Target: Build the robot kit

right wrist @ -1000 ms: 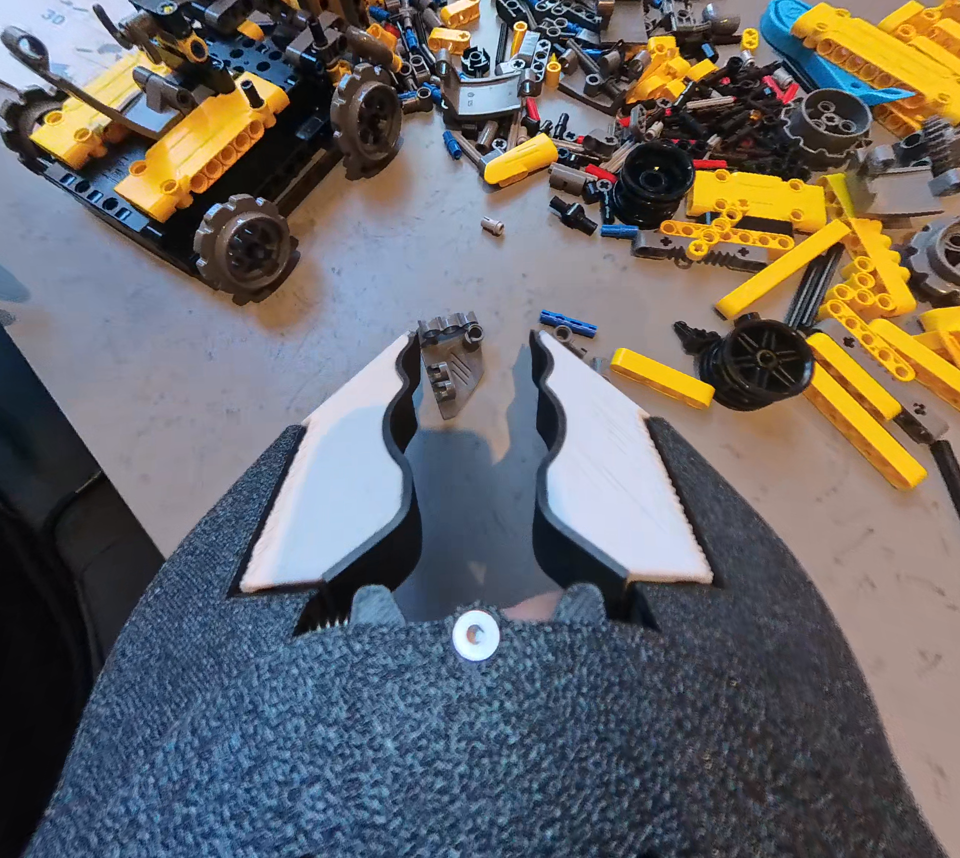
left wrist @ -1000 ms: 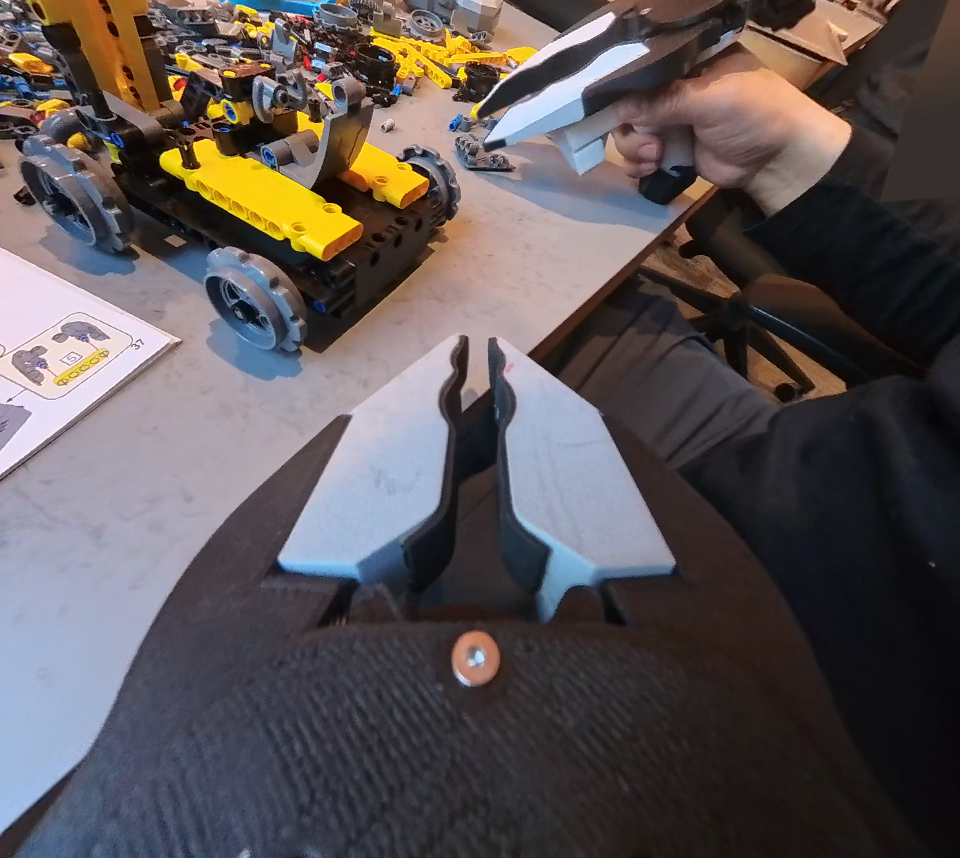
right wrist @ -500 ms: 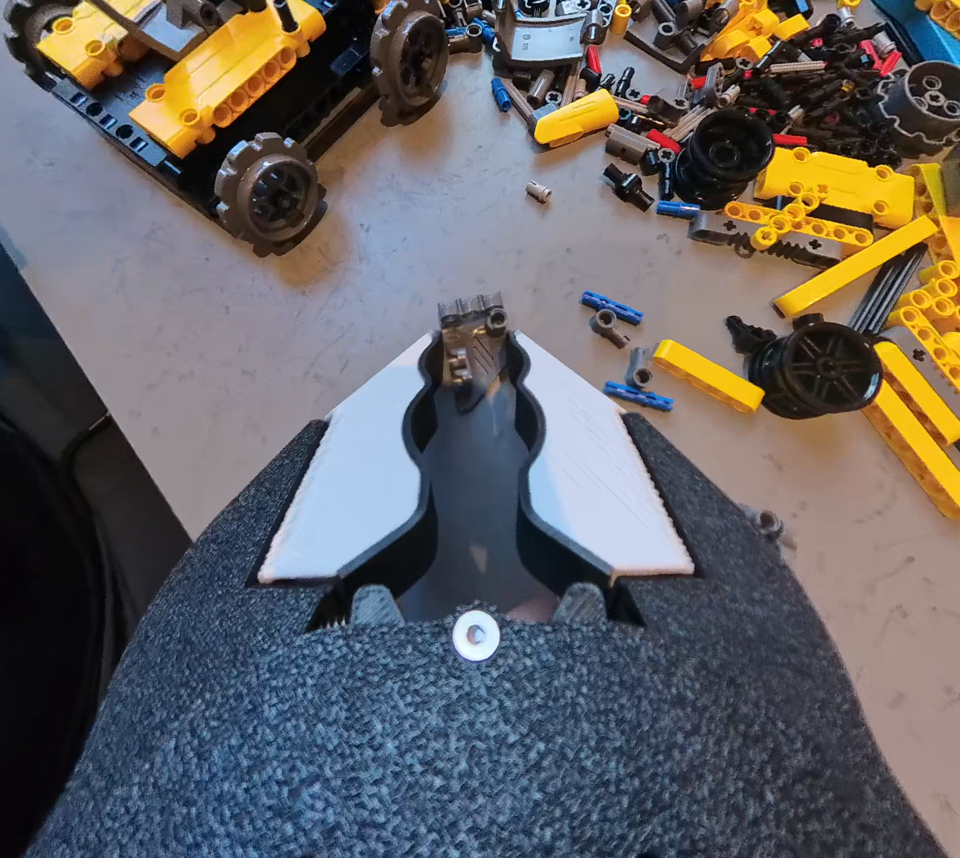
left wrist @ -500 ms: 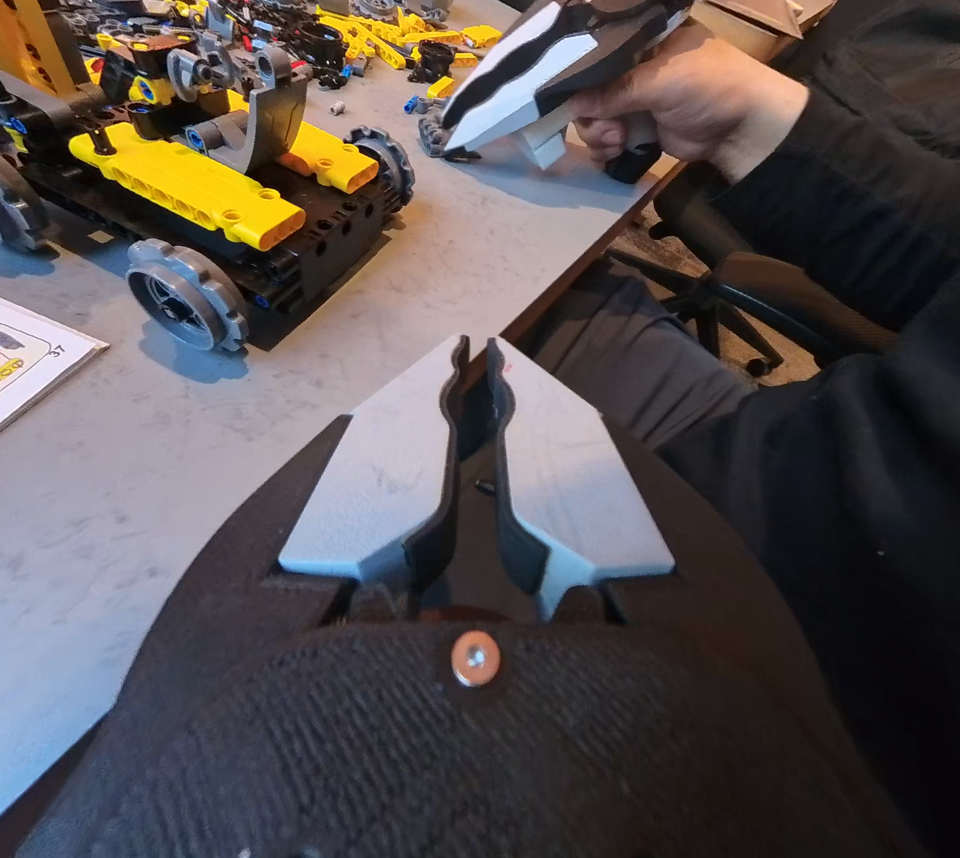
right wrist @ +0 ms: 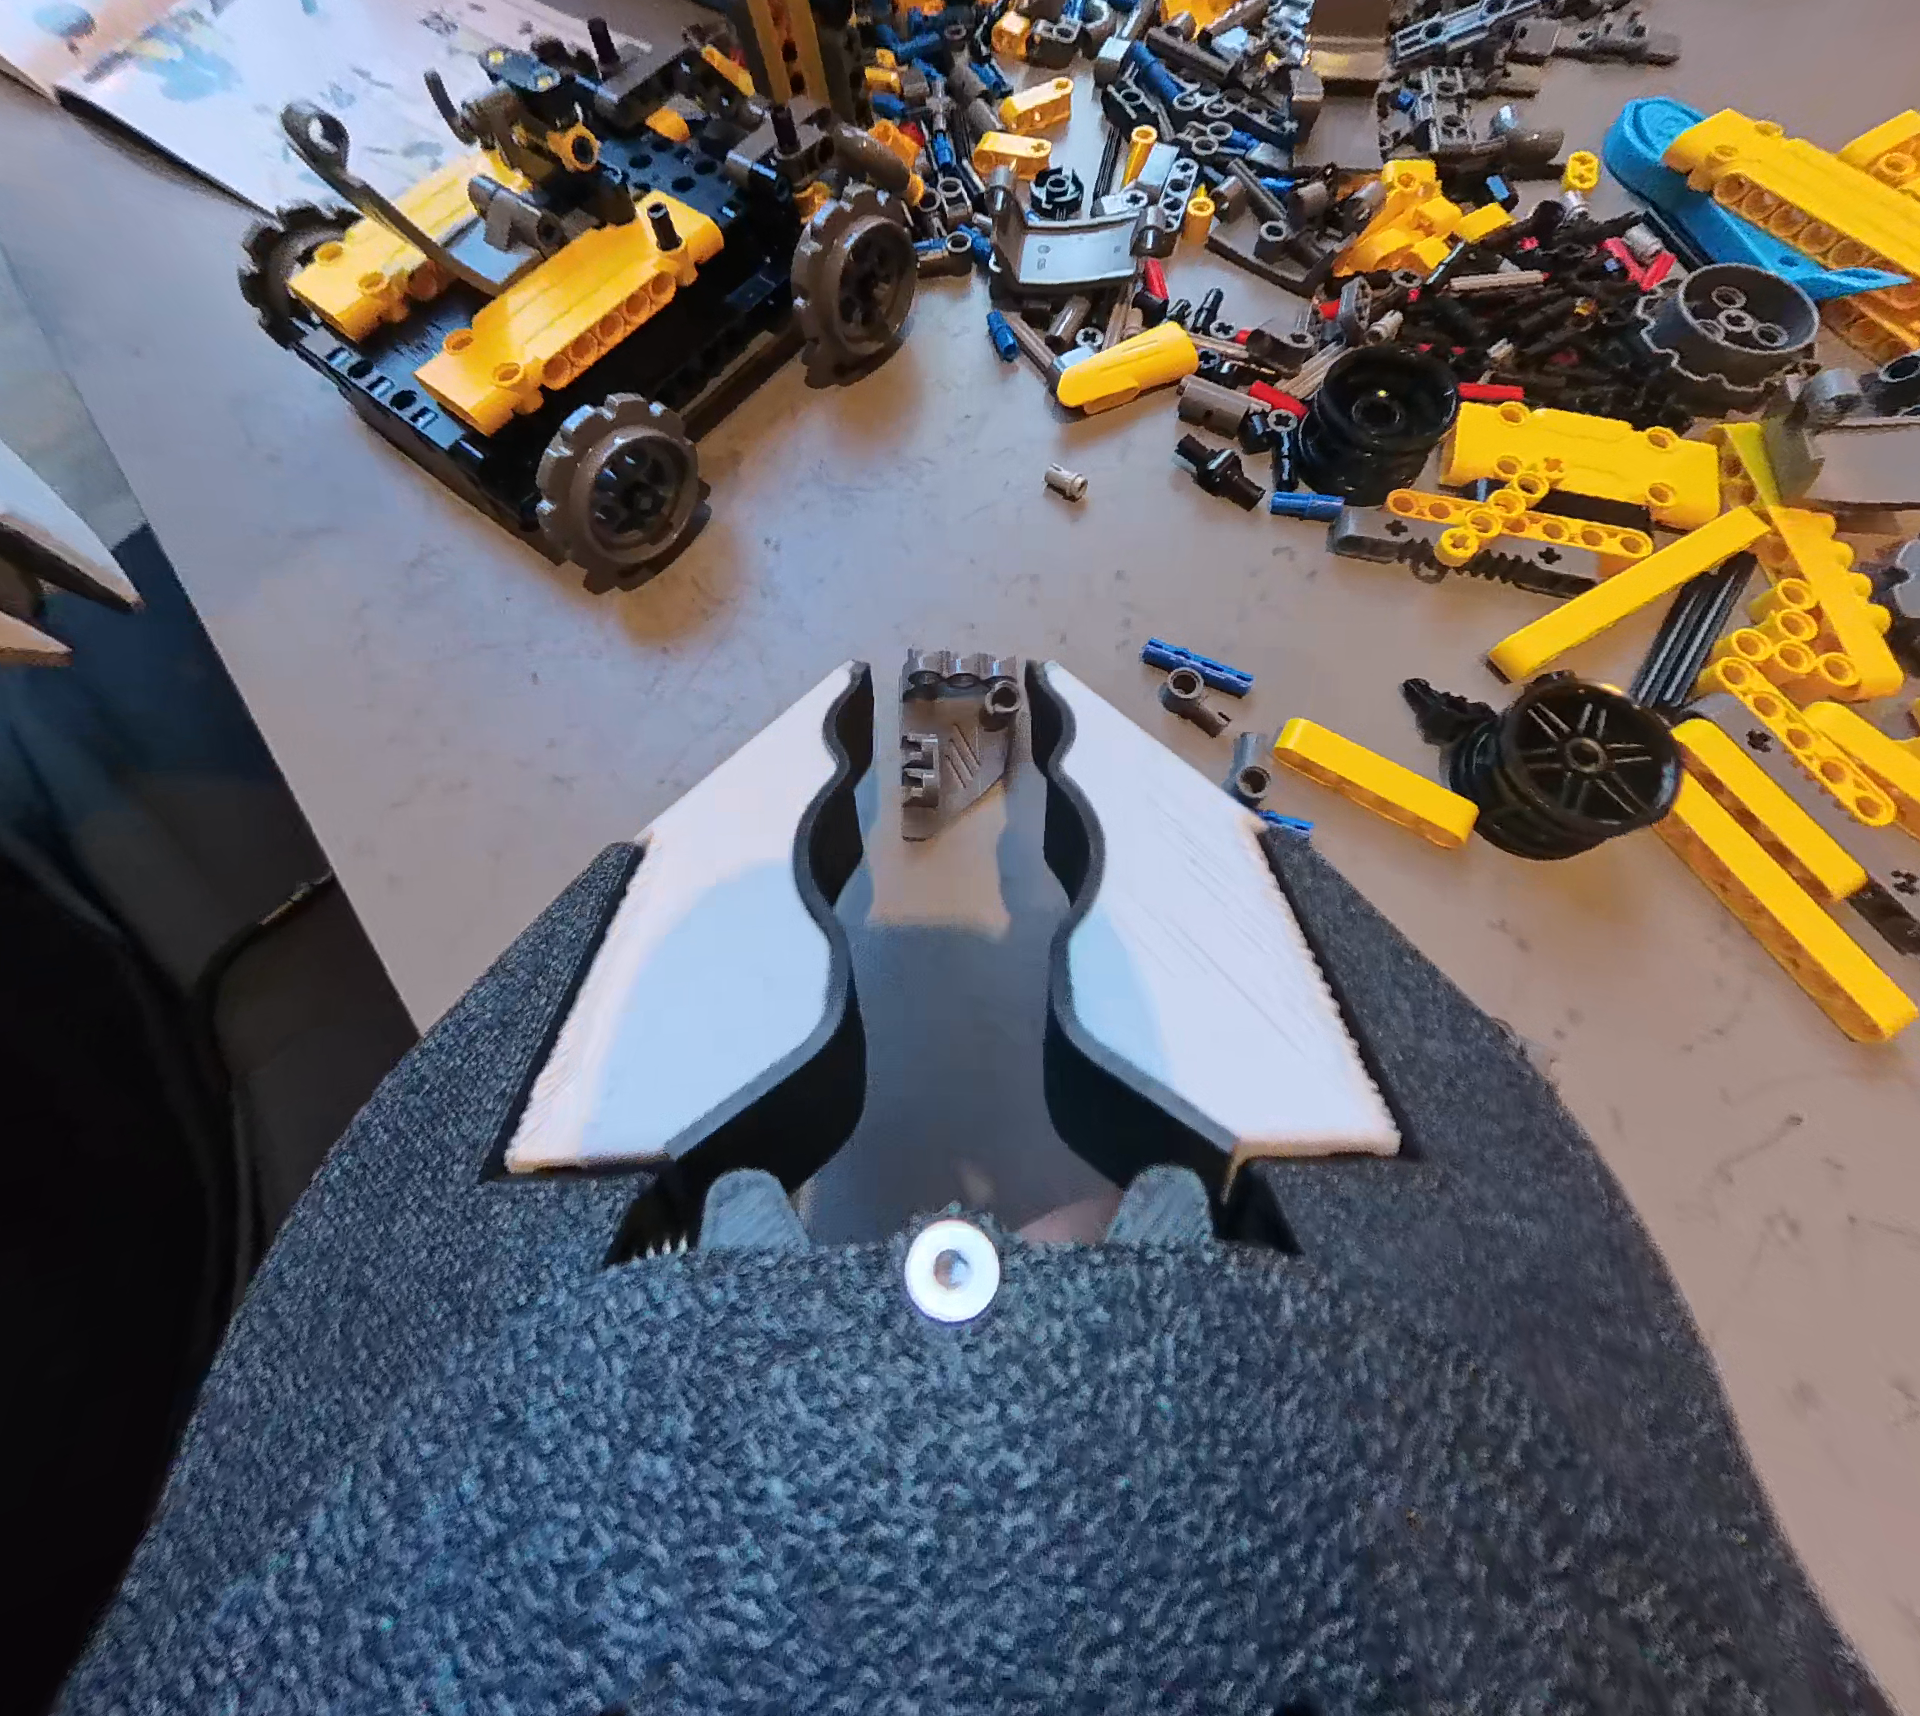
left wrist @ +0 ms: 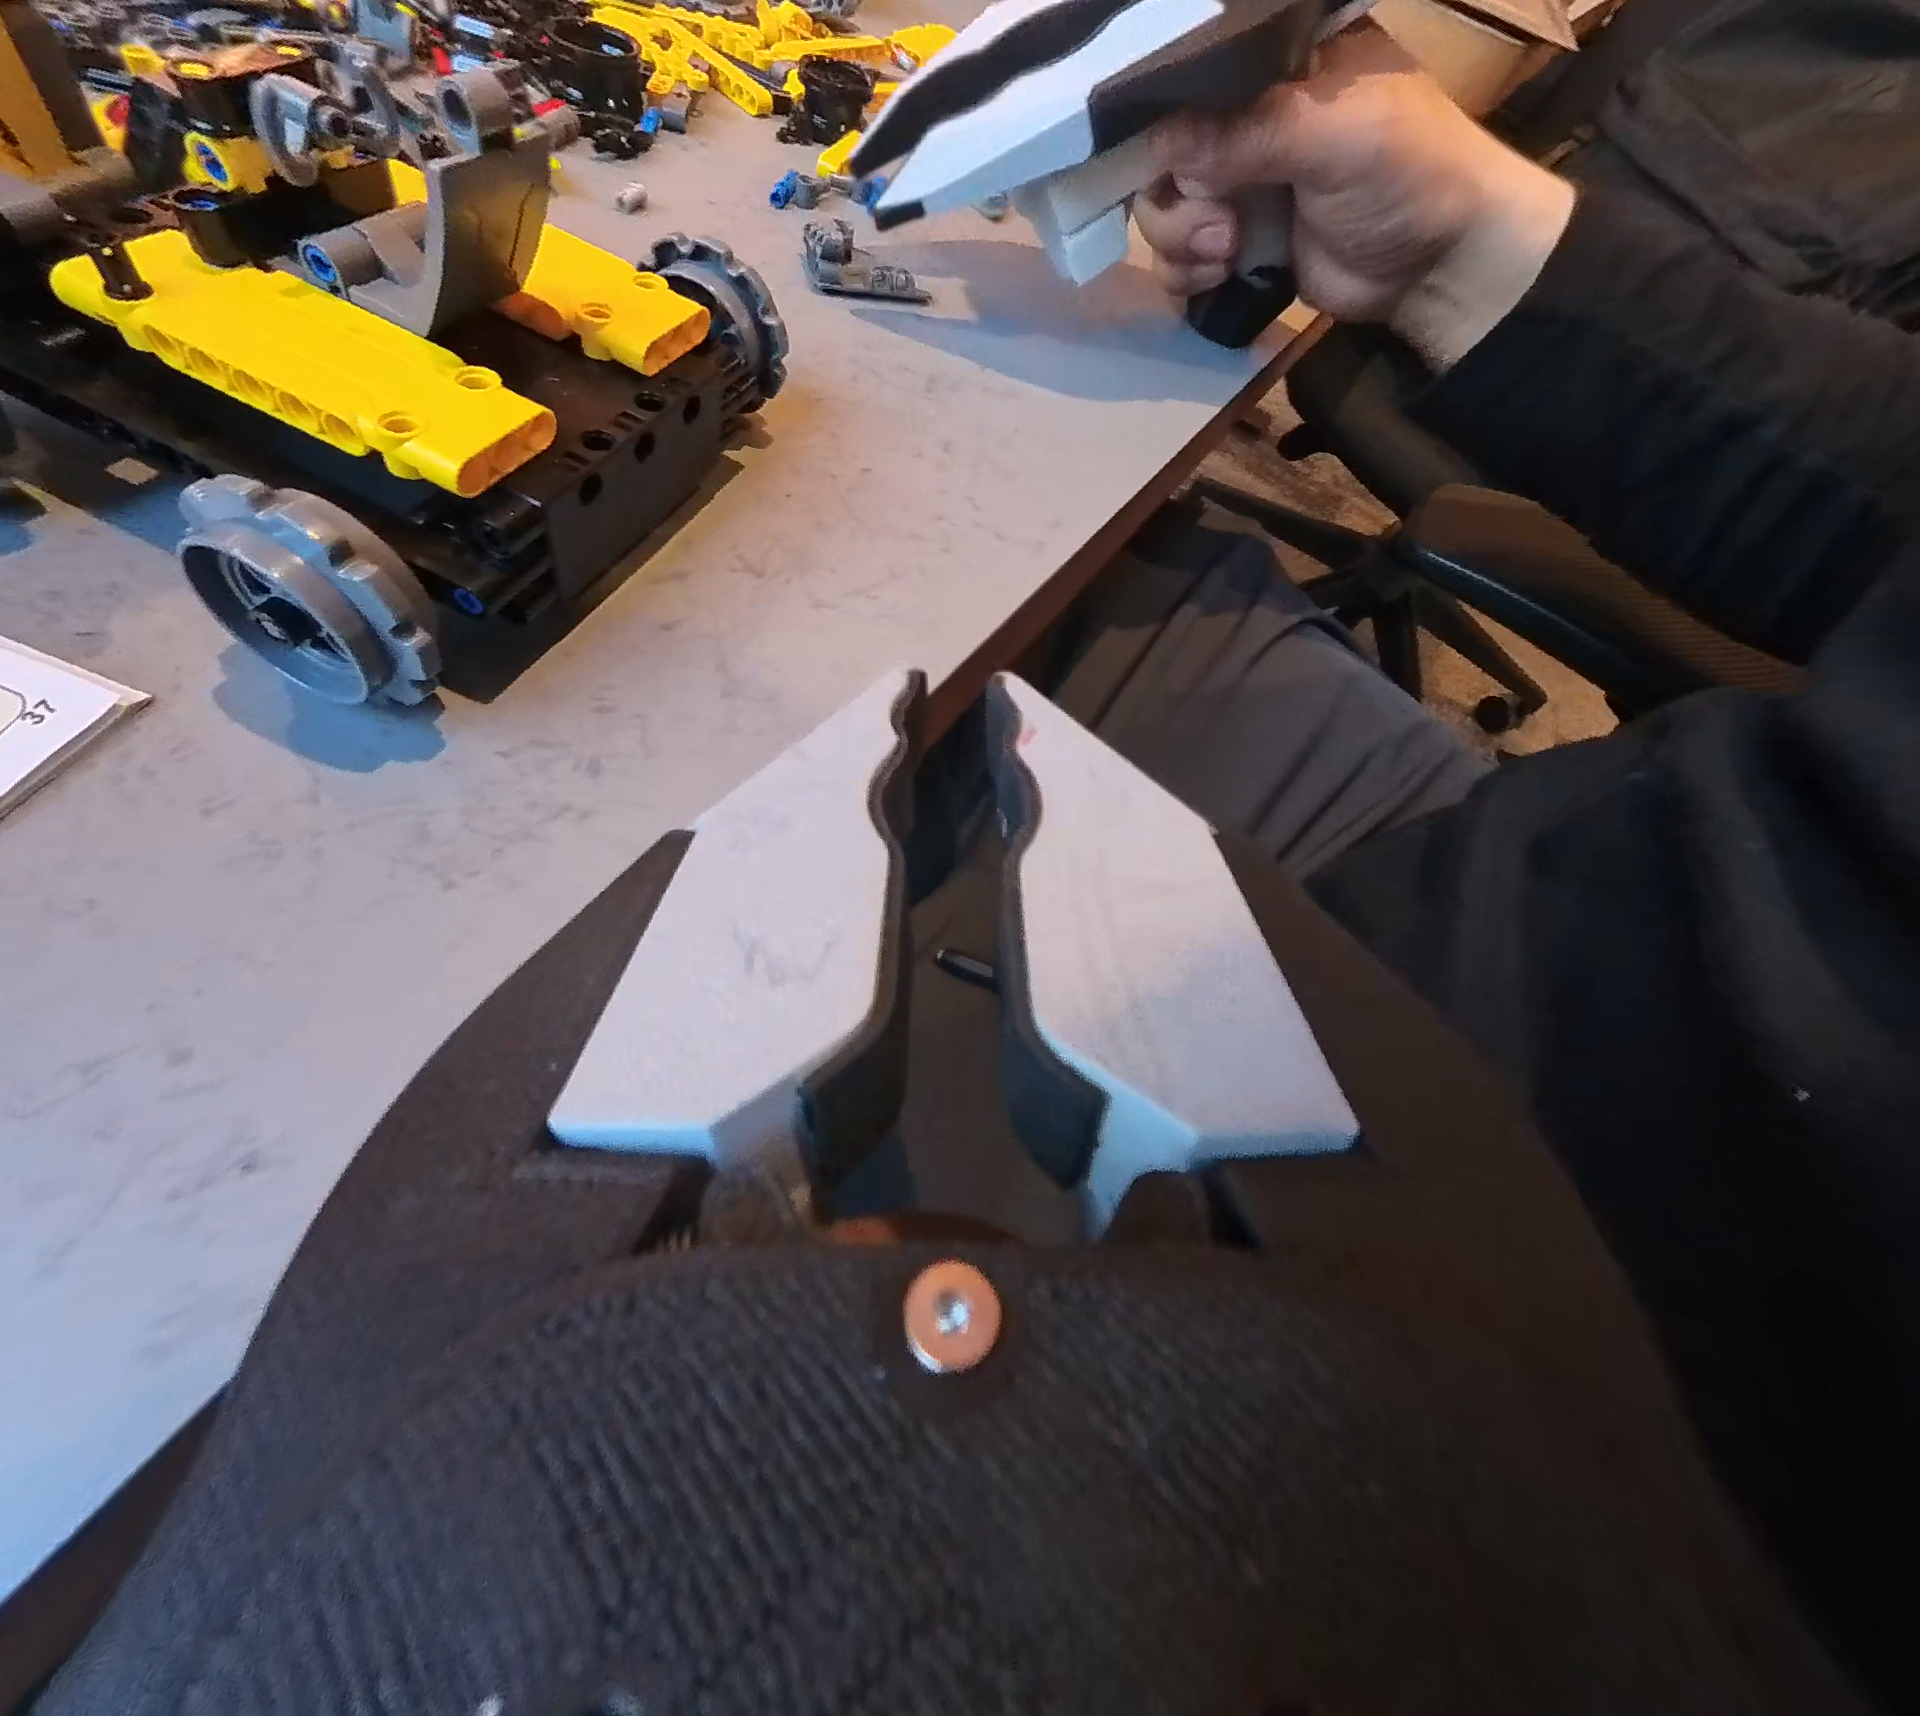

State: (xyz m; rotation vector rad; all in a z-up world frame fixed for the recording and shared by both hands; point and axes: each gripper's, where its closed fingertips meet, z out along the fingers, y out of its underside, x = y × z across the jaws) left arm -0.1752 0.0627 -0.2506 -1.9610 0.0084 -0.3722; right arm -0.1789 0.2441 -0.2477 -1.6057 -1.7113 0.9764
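My right gripper is open, its tips either side of a small dark grey toy-brick panel that lies flat on the grey table. In the left wrist view this gripper hangs just above the panel, held by a hand. My left gripper is shut to a narrow slit with nothing in it, over the table's front edge. A half-built yellow and black wheeled model stands left of the panel; it also shows in the right wrist view.
A large pile of loose yellow, black, grey and blue parts covers the table's far and right side. A black wheel and a yellow beam lie right of the panel. An instruction booklet lies behind the model. An office chair stands beside the table. My right fingertips sit around 20 centimeters from my left ones. Measured from the fingertips, the black wheel is 9 centimeters or so from the right gripper and 30 centimeters from the left. Look for it in the left wrist view too.
My right gripper closed on the grey panel half a second ago, and has now opened and lifted, leaving the panel on the table. My left gripper has stayed shut and shifted slightly.
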